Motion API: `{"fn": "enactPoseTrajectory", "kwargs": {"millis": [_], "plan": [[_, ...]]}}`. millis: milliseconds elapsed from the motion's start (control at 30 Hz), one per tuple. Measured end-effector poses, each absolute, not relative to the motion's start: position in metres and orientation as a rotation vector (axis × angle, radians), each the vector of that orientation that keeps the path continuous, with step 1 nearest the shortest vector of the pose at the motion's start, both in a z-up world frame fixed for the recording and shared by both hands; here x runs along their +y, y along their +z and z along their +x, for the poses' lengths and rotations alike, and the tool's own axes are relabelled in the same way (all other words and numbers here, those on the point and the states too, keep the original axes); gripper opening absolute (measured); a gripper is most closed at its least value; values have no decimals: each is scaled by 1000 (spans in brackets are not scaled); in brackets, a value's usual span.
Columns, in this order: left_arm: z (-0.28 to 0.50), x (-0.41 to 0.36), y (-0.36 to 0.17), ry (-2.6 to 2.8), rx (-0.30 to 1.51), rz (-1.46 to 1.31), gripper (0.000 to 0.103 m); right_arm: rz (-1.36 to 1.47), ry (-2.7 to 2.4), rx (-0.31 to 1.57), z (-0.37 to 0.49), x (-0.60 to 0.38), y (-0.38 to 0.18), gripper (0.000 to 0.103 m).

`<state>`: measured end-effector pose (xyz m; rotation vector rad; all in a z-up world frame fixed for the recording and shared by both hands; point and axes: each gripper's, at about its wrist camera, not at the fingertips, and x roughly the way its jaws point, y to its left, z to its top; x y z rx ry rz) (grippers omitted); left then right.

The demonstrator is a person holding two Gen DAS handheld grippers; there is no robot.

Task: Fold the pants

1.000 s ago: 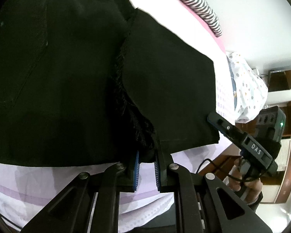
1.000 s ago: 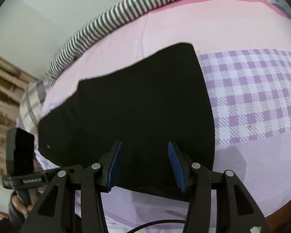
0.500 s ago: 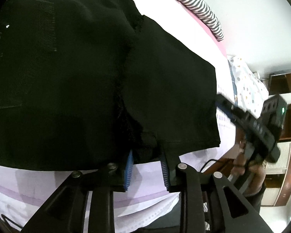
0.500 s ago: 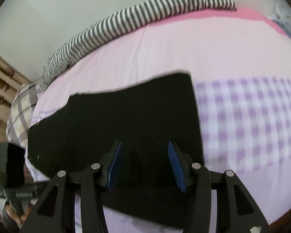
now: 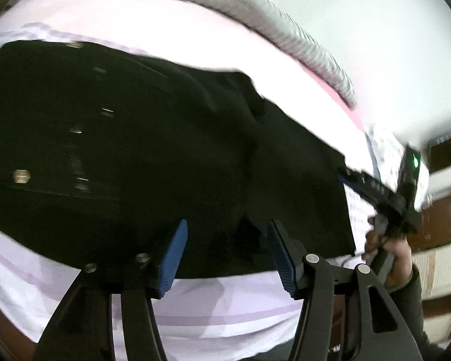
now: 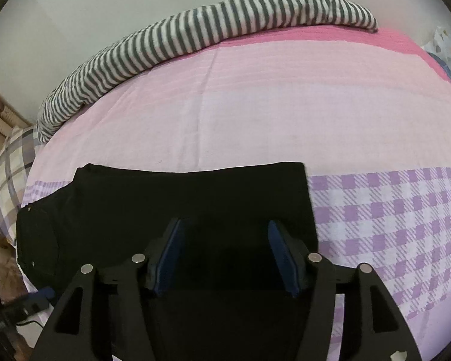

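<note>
The black pants (image 5: 153, 156) lie flat on the bed (image 6: 255, 120), nearer its front edge than the striped blanket (image 6: 195, 33), long axis left to right, waist left. Left gripper (image 5: 225, 252) released over the near edge; right gripper (image 6: 225, 255) likewise spread, grasping nothing, probably poised for the next fold.

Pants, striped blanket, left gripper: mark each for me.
pants (image 6: 195, 198): right wrist view, flat black cloth above the fingers.
striped blanket (image 6: 213, 27): right wrist view, middle of the roll along the wall.
left gripper (image 5: 228, 255): left wrist view, gap between blue pads.
</note>
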<state>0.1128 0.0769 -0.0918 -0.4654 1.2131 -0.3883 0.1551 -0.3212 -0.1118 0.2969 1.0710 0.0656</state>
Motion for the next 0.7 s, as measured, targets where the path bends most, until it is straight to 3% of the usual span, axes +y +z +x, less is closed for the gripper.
{"fn": "enactPoseTrajectory", "kwargs": {"millis": [333,700], "plan": [[84,197,-95,-167,1087,-796,58,275,202,1099,151,-262,-114,57],[51,274,-129,9,1028,-1134,62,569,392,1104,134,-245,-107,60]]}}
